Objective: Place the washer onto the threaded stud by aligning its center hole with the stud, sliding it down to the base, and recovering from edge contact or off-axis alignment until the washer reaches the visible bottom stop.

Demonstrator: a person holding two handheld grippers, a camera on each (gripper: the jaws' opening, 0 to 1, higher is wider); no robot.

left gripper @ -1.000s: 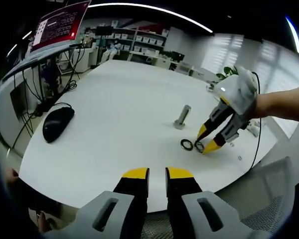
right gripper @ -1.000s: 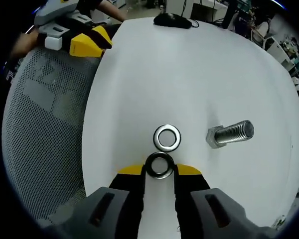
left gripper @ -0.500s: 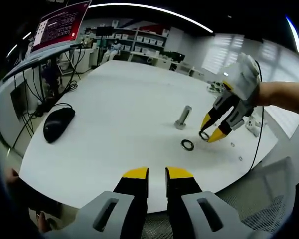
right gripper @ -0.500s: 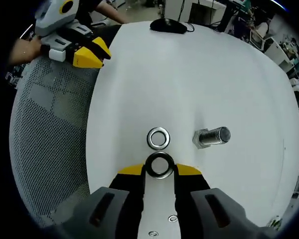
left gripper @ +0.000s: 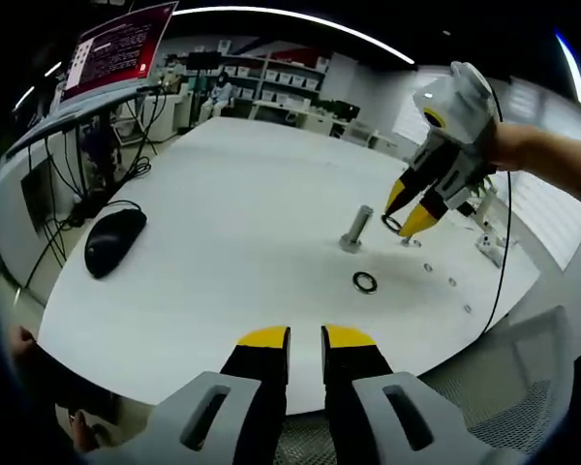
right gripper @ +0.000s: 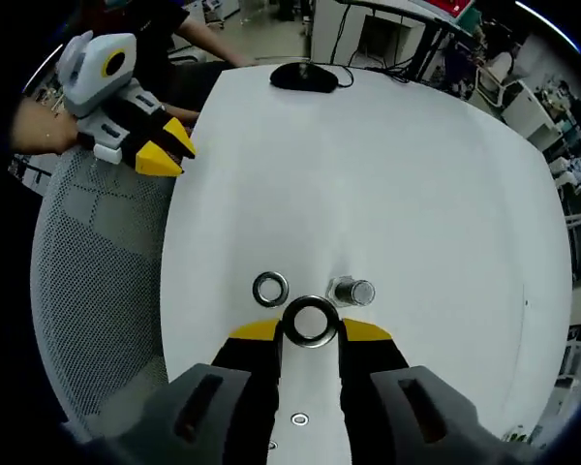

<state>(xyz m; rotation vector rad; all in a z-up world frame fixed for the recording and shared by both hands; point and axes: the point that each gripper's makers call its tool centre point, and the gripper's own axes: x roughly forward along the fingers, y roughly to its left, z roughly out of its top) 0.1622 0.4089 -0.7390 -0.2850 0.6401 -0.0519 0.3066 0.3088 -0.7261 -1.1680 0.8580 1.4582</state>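
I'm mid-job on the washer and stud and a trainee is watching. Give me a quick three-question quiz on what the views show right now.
1. True or false: the right tongs are shut on a washer.
2. Multiple choice: where is the spare washer? A) on the stud B) flat on the table, beside the stud C) in the left tongs
3. Fill in: in the left gripper view, the held washer is raised off the table, close to the top of the ____.

Key:
1. True; it is pinched at its rim between the yellow tips.
2. B; the threaded stud has no washer on it, and the left tongs hold nothing.
3. Stud.
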